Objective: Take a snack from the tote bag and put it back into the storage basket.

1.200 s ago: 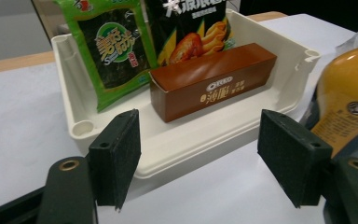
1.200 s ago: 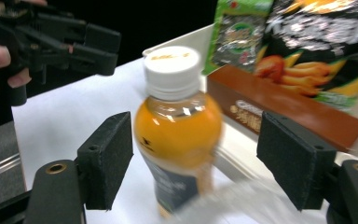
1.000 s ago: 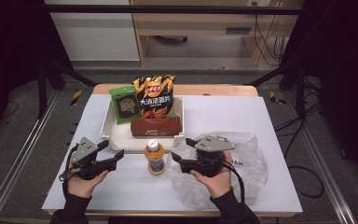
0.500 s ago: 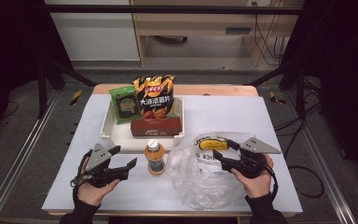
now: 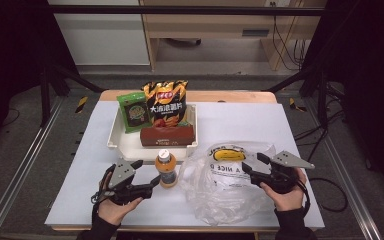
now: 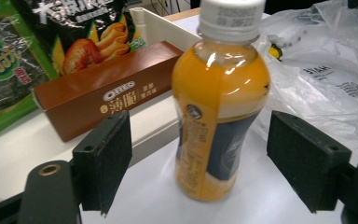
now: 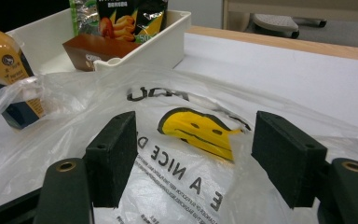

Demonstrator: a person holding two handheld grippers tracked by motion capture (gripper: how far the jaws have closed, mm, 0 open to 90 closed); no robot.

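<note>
An orange juice bottle (image 5: 165,169) with a white cap stands upright near the desk's (image 5: 300,125) front edge, touching a crumpled clear plastic bag (image 5: 225,185) toward the front right corner.

"OREO" on brown box (image 6: 107,95); "A NICE D" beside smiley on plastic bag (image 7: 186,154).

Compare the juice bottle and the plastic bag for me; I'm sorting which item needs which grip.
The juice bottle stands upright and rigid; the plastic bag lies flat and crumpled. The bottle holds orange drink under a white cap; the bag is clear with a yellow smiley print. The bottle sits between the left gripper's open fingers, the bag under the right gripper. Both rest on the table.
</note>
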